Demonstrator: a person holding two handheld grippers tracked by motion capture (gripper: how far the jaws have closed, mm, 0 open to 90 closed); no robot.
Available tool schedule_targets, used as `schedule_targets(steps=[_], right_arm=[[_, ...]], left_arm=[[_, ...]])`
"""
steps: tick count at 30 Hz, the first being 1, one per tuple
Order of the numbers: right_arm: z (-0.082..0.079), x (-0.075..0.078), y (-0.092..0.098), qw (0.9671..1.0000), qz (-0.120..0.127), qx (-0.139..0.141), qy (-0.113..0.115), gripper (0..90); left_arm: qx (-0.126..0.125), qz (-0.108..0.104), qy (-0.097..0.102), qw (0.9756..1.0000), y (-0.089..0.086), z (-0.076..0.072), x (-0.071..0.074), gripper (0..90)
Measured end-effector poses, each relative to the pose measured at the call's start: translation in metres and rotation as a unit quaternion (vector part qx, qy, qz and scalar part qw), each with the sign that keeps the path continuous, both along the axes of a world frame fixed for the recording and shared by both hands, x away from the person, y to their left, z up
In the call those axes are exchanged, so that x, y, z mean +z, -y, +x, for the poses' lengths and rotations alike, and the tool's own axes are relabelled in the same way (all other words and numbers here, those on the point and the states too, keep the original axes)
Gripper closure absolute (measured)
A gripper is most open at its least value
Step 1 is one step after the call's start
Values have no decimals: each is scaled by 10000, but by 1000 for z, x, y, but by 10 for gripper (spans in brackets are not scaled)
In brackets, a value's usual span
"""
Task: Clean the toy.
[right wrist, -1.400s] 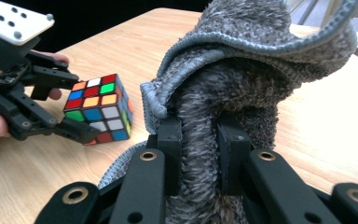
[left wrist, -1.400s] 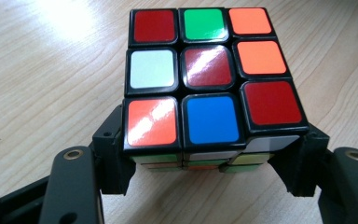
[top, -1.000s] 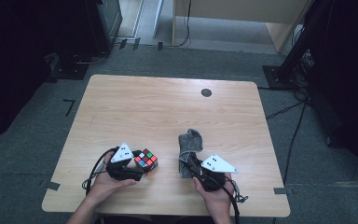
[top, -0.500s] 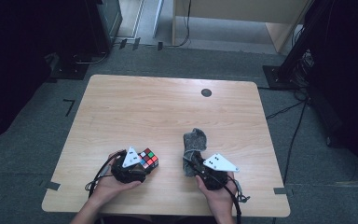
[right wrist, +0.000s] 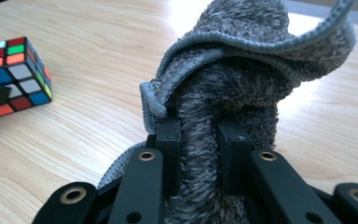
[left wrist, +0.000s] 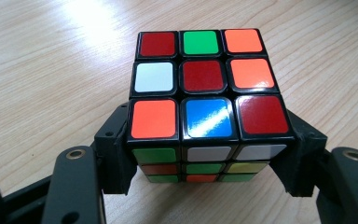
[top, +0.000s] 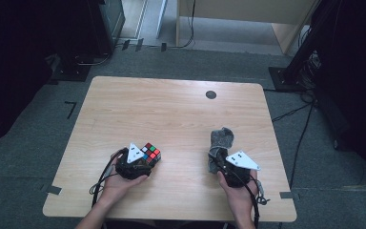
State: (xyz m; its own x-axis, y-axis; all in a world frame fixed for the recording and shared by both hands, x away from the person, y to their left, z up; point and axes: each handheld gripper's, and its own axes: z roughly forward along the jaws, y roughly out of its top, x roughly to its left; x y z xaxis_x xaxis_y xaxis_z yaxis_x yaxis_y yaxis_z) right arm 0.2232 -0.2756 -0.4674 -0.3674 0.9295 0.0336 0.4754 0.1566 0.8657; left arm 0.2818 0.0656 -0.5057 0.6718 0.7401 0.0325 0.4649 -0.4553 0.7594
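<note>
Down at the near edge of the worktop [top: 171, 109], the left gripper [left wrist: 205, 154] holds a puzzle cube [left wrist: 205, 98], its two black jaws pressed against the cube's lower left and right sides. The cube's top face shows red, green, orange, white and blue squares, and its near face shows green, white, yellow and orange ones. From above, the left gripper [top: 140, 164] lies under the person's left hand [top: 116, 181], with the cube [top: 150, 152] at its far end, in the near-left part of the worktop. The right gripper [right wrist: 198, 135] is closed to a narrow gap on a fold of grey cloth [right wrist: 242, 74], which bunches up and curls over the jaws; its stitched hem runs along the upper edge. In the high view the right gripper [top: 219, 164] sits under the right hand [top: 240, 191], and the cloth [top: 219, 143] stretches away from it across the near-right part of the worktop. Cube and cloth lie well apart. Farther off, a small dark round disc [top: 211, 94] sits near the far edge. Grey carpet [top: 38, 143] surrounds the worktop.
</note>
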Motion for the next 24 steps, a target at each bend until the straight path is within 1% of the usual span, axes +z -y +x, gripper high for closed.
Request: schedule_targets(steps=[3,4,5,6,7,10,13,15,17,20,22,24], right_arm=[[2,-4,0,10000,-33,15,-73,748],[2,-5,-1,9999,-51,31,-92,748],[3,-6,-2,9999,-75,43,-97,748],[3,-6,-2,9999,-109,46,-104,748],[4,-7,-3,9998,-141,46,-111,748],[7,-9,-2,9994,-322,13,-142,747],[11,-14,1,9986,-438,-50,-288,737],[14,-18,1,9980,-513,-82,-367,735],[16,-22,0,9973,-587,-64,-429,730],[20,-30,-3,9962,-662,-20,-559,727],[23,-36,-7,9952,-726,32,-653,728],[25,-42,-10,9942,-811,78,-706,728]], left_arm=[[-13,-28,13,10000,0,0,-1,336],[-43,-77,-7,10000,0,0,-1,329],[21,-96,12,10000,0,0,0,271],[63,-58,66,9999,0,-1,1,180],[70,-86,93,9999,-1,-2,3,137],[13,-275,160,9995,-9,-7,12,101],[-37,-515,262,9983,-19,-12,23,100],[-75,-742,289,9968,-27,-14,32,100],[-23,-971,317,9948,-35,-14,40,100],[128,-1085,352,9934,-46,-16,48,100],[180,-1124,335,9929,-54,-18,50,100],[247,-1204,333,9919,-62,-21,49,100]])
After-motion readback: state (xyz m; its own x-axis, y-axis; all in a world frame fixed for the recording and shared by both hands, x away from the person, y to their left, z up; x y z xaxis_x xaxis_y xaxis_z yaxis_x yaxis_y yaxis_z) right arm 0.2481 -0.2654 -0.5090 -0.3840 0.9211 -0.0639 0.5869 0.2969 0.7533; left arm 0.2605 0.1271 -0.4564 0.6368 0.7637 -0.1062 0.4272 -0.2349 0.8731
